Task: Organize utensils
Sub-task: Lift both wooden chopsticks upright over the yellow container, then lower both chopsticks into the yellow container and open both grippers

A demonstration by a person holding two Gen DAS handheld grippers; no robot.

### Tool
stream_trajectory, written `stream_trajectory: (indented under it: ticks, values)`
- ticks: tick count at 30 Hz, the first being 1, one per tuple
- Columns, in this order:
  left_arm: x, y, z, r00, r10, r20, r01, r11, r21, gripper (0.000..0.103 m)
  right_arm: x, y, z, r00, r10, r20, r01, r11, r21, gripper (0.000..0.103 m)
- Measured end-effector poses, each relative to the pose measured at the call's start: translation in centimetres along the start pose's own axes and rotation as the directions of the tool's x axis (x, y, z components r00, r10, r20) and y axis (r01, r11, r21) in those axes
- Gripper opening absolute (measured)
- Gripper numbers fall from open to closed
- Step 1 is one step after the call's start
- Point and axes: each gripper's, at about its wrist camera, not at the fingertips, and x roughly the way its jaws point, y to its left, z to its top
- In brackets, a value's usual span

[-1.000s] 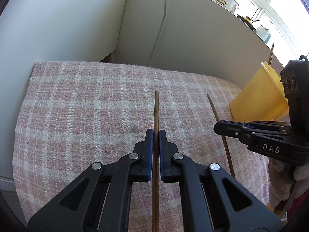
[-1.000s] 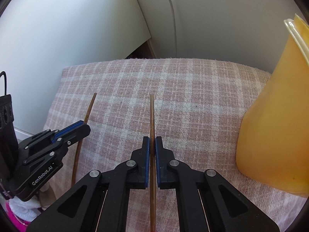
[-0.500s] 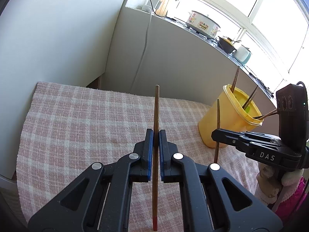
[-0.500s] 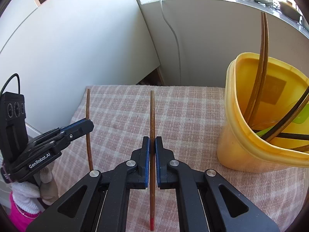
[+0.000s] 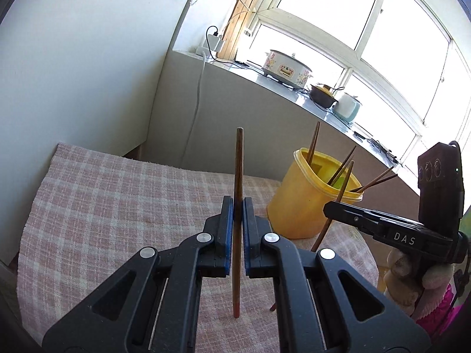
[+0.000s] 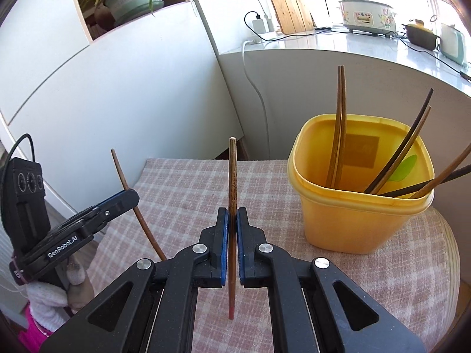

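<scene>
Chopsticks were the matter here: one brown chopstick (image 5: 238, 176) stood clamped between the blue pads of the left gripper (image 5: 238, 206), whose jaws were drawn in tight against its shaft, and a second chopstick (image 6: 232, 182) was pinched in just the same way by the right gripper (image 6: 232, 214). Each stick ran along the line of its gripper, the blunt end poking out past the fingertips and the red-tipped end hanging back between the black arms, clear of the cloth. In the left wrist view the right gripper (image 5: 332, 207) showed at the right edge with its stick (image 5: 338, 200) leaning across the front of the container; in the right wrist view the left gripper (image 6: 129, 198) showed at the left edge, its stick (image 6: 129, 188) slanting up and away. A gloved hand (image 6: 44, 297) in a pink sleeve was visible beneath that gripper. Under both lay a pink and white checked cloth (image 6: 182, 188) spread over the table. On the cloth, ahead of the right gripper and to its right, stood a yellow plastic container (image 6: 353, 220) with several more chopsticks (image 6: 338, 123) leaning against its rim. Behind it ran a pale ledge (image 6: 338, 44) carrying a flowered cooker (image 6: 366, 16), a dark pot (image 5: 322, 95) and a small pale appliance (image 5: 348, 107), under bright windows (image 5: 368, 29).
</scene>
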Motion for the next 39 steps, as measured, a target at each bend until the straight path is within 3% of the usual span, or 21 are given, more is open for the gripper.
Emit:
stream_trajectory:
  ticks: [8, 17, 24, 39]
  values:
    - [-2.8, -1.9, -0.2, 0.996, -0.029, 0.084, 0.03, 0.999, -0.016, 0.004, -1.8, -0.5, -0.2, 0.997, 0.0, 0.076, -0.003, 0.999, 0.042, 0.004]
    - [-3.0, -6.4, 2.9, 0.982, -0.081, 0.168, 0.075, 0.996, 0.041, 0.004, -5.9, -2.0, 0.8, 0.982, 0.009, 0.19, -0.028, 0.995, 0.098, 0.004]
    - [-3.3, -8.7, 5.4, 0.962, -0.121, 0.243, 0.108, 0.992, 0.066, 0.004, -9.7, -3.0, 2.2, 0.949, -0.024, 0.313, -0.02, 0.99, 0.138, 0.004]
    - [-0.9, -12.0, 9.9, 0.933, -0.185, 0.31, 0.156, 0.981, 0.116, 0.004, -13.3, -4.4, 5.2, 0.88, -0.142, 0.452, 0.087, 0.986, 0.14, 0.004]
